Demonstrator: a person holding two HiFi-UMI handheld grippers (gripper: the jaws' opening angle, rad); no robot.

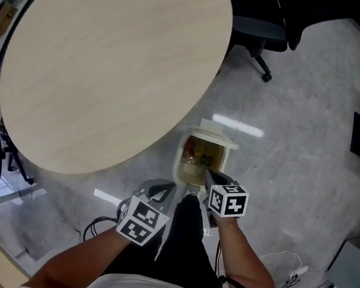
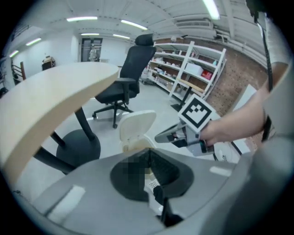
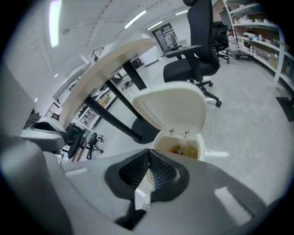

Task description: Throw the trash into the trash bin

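A cream trash bin (image 1: 180, 155) stands on the floor by the round table, its lid (image 1: 212, 132) flipped up. Yellow and orange trash (image 1: 200, 155) lies inside it, and shows again as trash (image 3: 180, 148) in the right gripper view. My right gripper (image 1: 210, 173) hangs just above the bin's near rim, jaws shut with nothing between them (image 3: 149, 152). My left gripper (image 1: 165, 186) is to the left of the bin, over the floor. It is also shut and empty (image 2: 148, 151). From the left gripper view the right gripper (image 2: 163, 136) points at the raised lid (image 2: 137, 125).
The round wooden table (image 1: 112, 57) overhangs the space left of and behind the bin. A black office chair (image 1: 263, 25) stands beyond it. Cables (image 1: 99, 225) trail on the grey floor near my legs. Shelving (image 2: 193, 73) lines the far wall.
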